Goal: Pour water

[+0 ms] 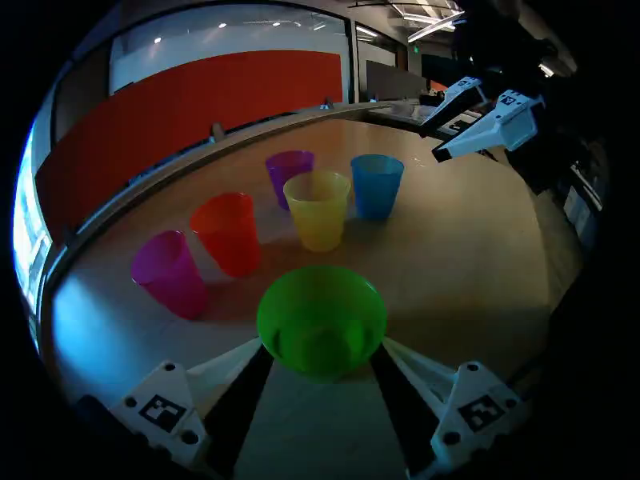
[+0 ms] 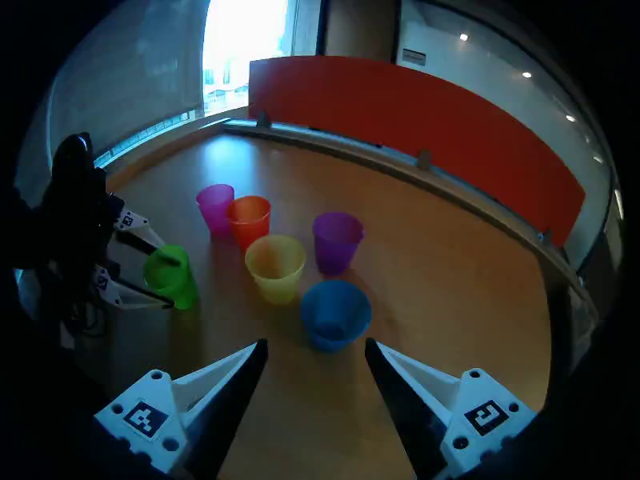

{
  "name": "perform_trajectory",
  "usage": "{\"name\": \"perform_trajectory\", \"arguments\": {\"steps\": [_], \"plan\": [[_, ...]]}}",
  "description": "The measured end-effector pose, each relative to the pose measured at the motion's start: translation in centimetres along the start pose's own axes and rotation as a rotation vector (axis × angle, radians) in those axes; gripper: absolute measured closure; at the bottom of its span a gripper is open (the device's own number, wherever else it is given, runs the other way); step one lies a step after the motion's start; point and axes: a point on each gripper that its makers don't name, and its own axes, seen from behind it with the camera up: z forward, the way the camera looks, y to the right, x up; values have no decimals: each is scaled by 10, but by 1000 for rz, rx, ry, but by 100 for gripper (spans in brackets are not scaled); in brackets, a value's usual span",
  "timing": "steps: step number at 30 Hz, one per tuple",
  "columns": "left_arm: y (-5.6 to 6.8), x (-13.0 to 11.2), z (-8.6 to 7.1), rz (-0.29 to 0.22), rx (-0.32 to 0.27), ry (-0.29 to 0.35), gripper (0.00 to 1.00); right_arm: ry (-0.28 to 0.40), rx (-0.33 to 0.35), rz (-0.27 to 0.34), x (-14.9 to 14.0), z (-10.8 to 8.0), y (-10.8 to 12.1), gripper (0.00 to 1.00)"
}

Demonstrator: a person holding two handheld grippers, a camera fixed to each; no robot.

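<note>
Your left gripper (image 1: 322, 352) has its fingers (image 1: 416, 372) pinching the green cup (image 1: 322, 316) from both sides. The cup looks thin and tapered, so a harder squeeze could buckle it, and a fast tip could let it slide out. Whether it holds water I cannot tell. Your right gripper (image 2: 314, 346) has its fingers spread and empty, just short of the blue cup (image 2: 336, 312). Cups crowd the bench (image 2: 448, 320), so a wide swing could topple the yellow cup (image 1: 318, 210).

A: Light level?
B: Dim overall. One blown-out window (image 2: 248, 40); strip ceiling lights (image 1: 432, 24) glare white.
A: Shadows?
B: Soft, short, on the table (image 1: 472, 240) beside the yellow cup (image 1: 318, 210). The green cup (image 1: 322, 320) glows, lit through.
A: Optics?
B: Fisheye bend. Straight edges curve near the rim, margins darken, and the centre is sharp. Blue cast on the table's left end in the left gripper view.
</note>
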Motion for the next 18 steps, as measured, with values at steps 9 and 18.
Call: {"name": "perform_trajectory", "arguments": {"steps": [9, 18], "plan": [[-3, 3, -3, -16, 8, 1, 16, 2, 3, -1, 1, -2, 0, 6], [-5, -1, -7, -26, 22, -17, 13, 11, 3, -2, 3, -4, 0, 5]]}}
